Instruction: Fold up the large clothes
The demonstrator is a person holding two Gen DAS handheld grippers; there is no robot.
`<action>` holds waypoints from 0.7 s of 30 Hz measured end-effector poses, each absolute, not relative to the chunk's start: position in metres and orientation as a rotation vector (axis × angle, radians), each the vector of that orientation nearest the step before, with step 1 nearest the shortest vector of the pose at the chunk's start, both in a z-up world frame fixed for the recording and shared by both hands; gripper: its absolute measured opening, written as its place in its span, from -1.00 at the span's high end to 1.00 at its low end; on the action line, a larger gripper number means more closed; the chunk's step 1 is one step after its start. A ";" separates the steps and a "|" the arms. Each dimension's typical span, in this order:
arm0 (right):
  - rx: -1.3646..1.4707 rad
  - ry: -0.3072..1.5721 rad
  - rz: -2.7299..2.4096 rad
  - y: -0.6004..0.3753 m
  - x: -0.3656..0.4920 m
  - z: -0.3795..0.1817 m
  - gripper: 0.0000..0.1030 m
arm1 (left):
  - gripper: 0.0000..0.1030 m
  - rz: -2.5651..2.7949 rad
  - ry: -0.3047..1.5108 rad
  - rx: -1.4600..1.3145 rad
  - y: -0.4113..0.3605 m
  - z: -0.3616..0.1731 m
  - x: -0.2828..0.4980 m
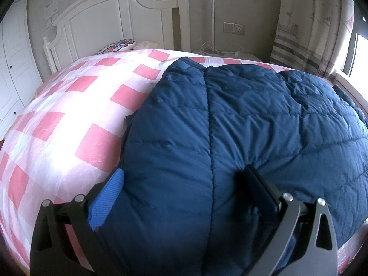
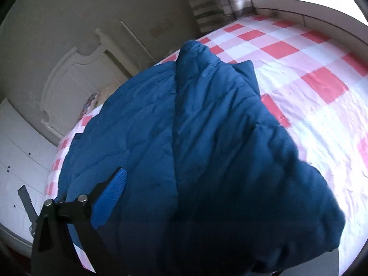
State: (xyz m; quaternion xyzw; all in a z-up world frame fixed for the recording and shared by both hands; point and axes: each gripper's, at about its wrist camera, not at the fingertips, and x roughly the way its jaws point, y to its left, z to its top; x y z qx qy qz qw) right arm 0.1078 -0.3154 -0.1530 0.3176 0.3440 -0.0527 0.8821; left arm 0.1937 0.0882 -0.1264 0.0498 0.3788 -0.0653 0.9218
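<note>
Gripping a thick bunch of the blue padded jacket (image 1: 230, 126), the left gripper (image 1: 184, 179) is holding the near hem between its blue pad (image 1: 112, 193) and its dark finger, and the fabric is bulging out around both, so the jaws are clamping the cloth while standing wide apart. It is pointing down and forward along the jacket's centre seam, probably pinning that end so the rest can be folded over. The jacket is lying across the right half of the bed (image 1: 69, 115), on the pink checked cover, reaching toward the headboard (image 1: 110, 20) and spilling over the bed's right edge. From the right wrist, the camera is sitting tilted, with the bed running diagonally, and a raised fold of the jacket is draping over the right gripper (image 2: 184, 207). Only its left pad (image 2: 110, 200) is showing; the other finger is hidden under cloth, so whether these jaws are pinching anything cannot be told.
</note>
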 end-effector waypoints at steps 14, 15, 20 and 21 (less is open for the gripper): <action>0.840 0.506 0.050 -0.347 0.071 -0.158 0.10 | -0.96 -0.124 0.780 0.110 0.087 -0.126 0.193; 0.860 0.497 0.061 -0.349 0.069 -0.159 0.16 | -0.96 -0.099 0.785 0.114 0.085 -0.122 0.191; 0.920 0.445 0.104 -0.359 0.056 -0.158 0.29 | -0.93 -0.178 0.711 0.166 0.051 -0.080 0.165; 0.932 0.427 0.112 -0.360 0.053 -0.155 0.31 | -0.94 -0.235 0.701 0.191 0.036 -0.071 0.159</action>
